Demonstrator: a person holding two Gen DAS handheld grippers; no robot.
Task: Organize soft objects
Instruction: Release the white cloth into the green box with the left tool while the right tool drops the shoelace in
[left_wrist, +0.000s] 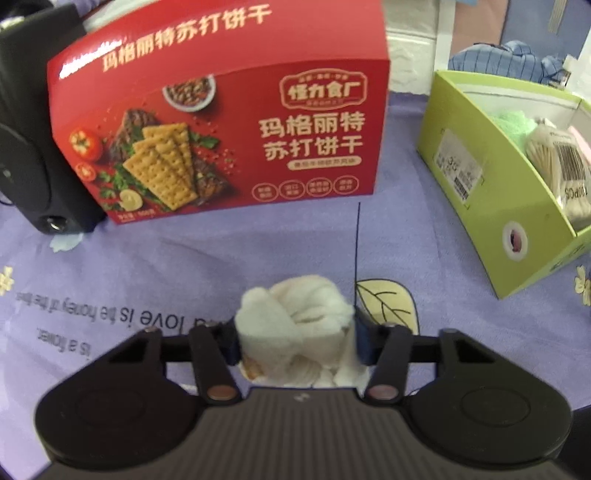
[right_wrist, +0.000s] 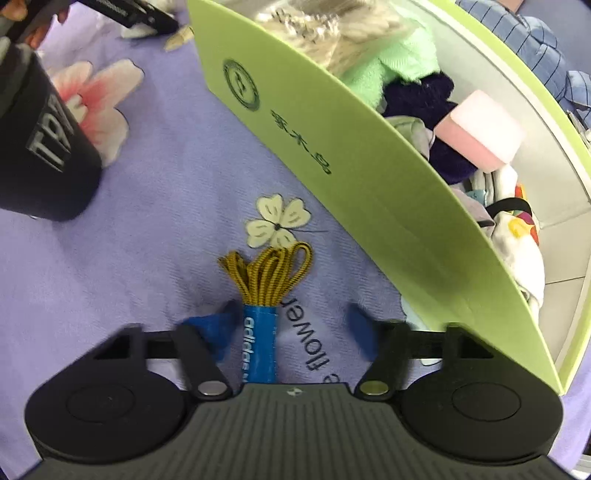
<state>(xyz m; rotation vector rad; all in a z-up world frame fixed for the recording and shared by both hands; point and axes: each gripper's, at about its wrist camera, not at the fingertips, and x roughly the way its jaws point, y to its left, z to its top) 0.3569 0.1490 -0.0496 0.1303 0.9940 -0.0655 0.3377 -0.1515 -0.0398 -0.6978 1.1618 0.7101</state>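
Here, a white cloth bundle (left_wrist: 295, 317) is pinched between the jaws of the left gripper (left_wrist: 295, 332) over the purple sheet (left_wrist: 184, 258), near a red cracker box (left_wrist: 221, 122). Rightward, a yellow lace bundle (right_wrist: 264, 280) lies on the sheet between the spread jaws of the right gripper (right_wrist: 291, 328), touching the left pad only. The green box (right_wrist: 369, 184) of soft items is seen far right.

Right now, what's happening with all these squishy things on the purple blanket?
A person is tidying soft things with a gripper in each hand. The left gripper has its jaws shut on a rolled white cloth just over the purple sheet. The right gripper has open jaws around a bundle of yellow laces, which lies beside the green box. The box already holds other soft things.
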